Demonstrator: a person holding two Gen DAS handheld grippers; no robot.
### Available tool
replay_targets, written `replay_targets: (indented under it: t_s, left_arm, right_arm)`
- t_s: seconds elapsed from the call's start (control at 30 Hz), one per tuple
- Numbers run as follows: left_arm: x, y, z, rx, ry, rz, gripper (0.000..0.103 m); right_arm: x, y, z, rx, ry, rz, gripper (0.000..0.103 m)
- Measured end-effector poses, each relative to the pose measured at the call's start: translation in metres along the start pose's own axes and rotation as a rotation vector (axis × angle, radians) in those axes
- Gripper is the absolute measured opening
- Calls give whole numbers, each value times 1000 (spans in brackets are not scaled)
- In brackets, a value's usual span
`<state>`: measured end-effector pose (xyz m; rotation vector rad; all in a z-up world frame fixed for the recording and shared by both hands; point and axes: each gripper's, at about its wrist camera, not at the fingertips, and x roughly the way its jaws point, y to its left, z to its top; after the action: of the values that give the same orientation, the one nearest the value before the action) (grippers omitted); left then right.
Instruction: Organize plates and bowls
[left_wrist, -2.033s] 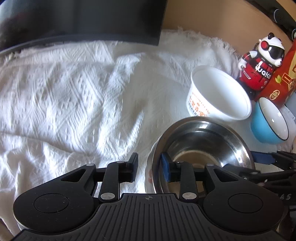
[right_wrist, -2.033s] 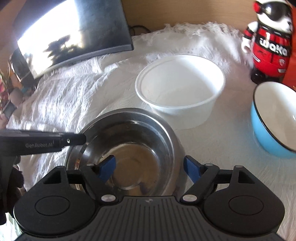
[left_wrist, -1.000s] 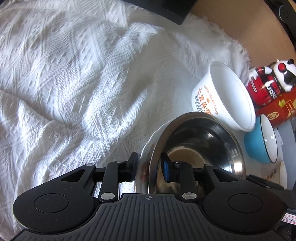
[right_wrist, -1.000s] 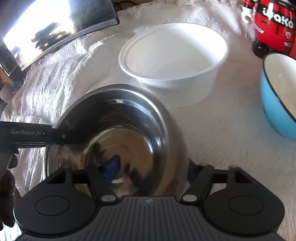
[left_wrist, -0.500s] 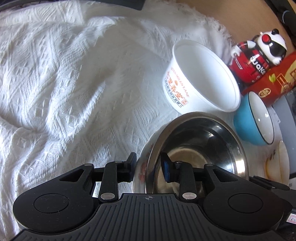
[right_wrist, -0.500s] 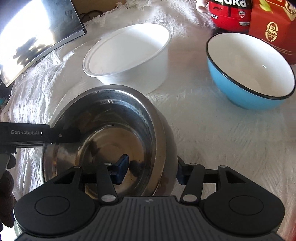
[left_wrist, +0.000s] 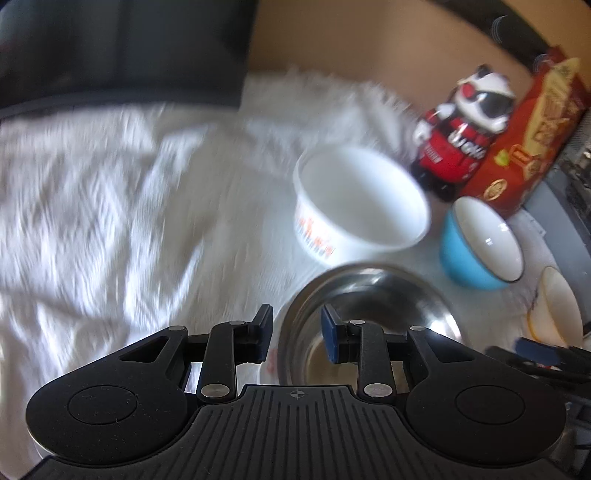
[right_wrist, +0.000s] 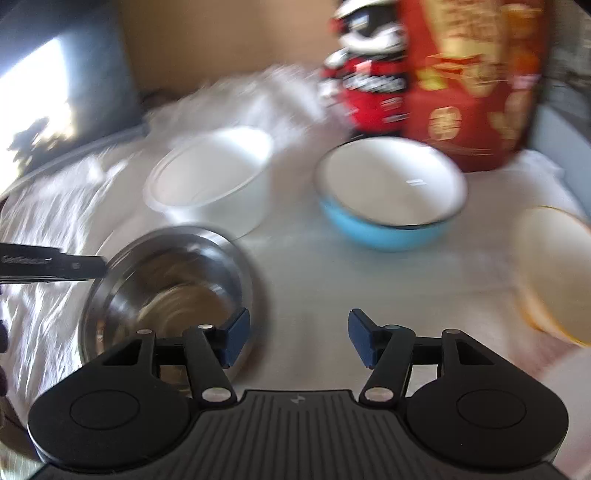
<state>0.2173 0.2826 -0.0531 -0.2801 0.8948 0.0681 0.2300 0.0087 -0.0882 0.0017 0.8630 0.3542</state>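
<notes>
A steel bowl rests on a white plate whose edge shows beside it. My left gripper is shut on the steel bowl, one pad outside its near-left rim and one inside. In the right wrist view the steel bowl lies at lower left, with the left gripper's finger at its left rim. My right gripper is opening with only cloth between its fingers; its left fingertip overlaps the bowl's right edge. Behind stand a white plastic bowl and a blue bowl.
A cream bowl with a gold rim sits at the right. A panda figure and a red box stand at the back right. A dark monitor stands at the back left. A rumpled white cloth covers the table.
The right gripper has come off the steel bowl's right rim, shifted right and spread wider. The steel bowl has stayed in the left gripper as it rose. The cream bowl has come into view.
</notes>
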Motion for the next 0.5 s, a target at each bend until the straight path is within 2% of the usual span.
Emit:
replay_targets:
  t_s: [0.13,0.2,0.3,0.5]
  left_arm:
    - [-12,-21,8,40,-42,-81,31]
    - [-10,-39,11,60,-27,-178,31]
    - [3,-73,8,85,55,-328,31]
    - [33,-152,-10,133,206,-494,31]
  right_arm:
    - [-35,-29,-10,68,-70,-101,62]
    - [-50,-46,-16,99,-88,-156,64]
    - [-72,-76,-27,163,-111,-248,69]
    - [-103,-144,-45,285,-102,-340,70]
